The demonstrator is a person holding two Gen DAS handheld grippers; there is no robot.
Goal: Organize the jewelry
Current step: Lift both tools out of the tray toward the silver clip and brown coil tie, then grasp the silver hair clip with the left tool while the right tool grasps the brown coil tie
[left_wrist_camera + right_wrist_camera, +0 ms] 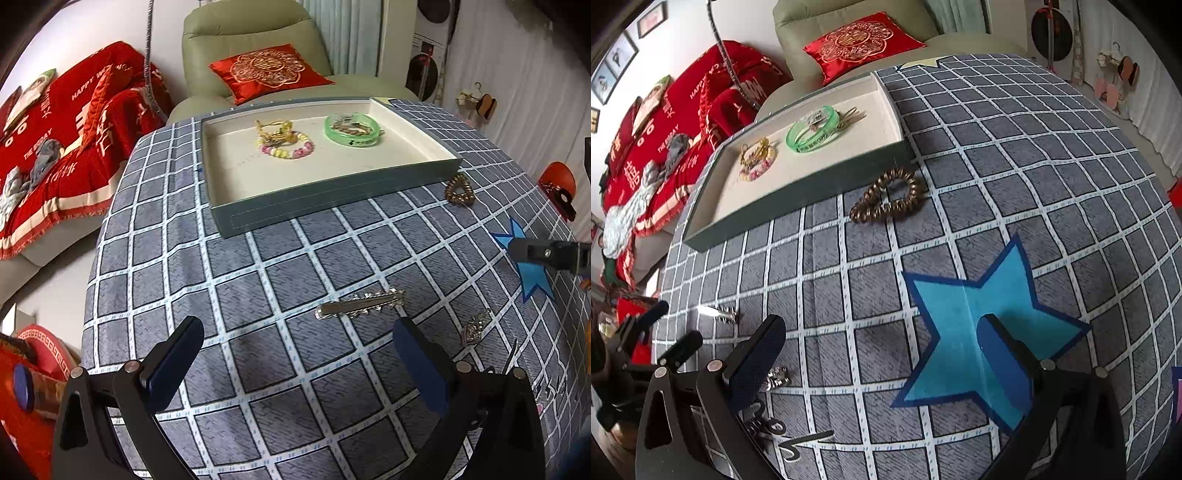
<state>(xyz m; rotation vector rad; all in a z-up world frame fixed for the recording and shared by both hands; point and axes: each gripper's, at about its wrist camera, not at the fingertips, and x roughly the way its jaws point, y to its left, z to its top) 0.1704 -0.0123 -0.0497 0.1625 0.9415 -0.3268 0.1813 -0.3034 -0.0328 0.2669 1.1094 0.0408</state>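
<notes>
Both claws empty, spread wide: left claw (pixel 297 354) near silver hair clip (pixel 360 303).

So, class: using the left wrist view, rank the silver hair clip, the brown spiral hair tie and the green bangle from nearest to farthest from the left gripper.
1. Silver hair clip: on the cloth, just ahead of the open left gripper.
2. Brown spiral hair tie: farther, to the right, beside the tray's front corner.
3. Green bangle: farthest, inside the tray, right part.

Both grippers have black angular frames, silver round screws and seemingly dark-blue padded fingers (pixel 177 354).
</notes>
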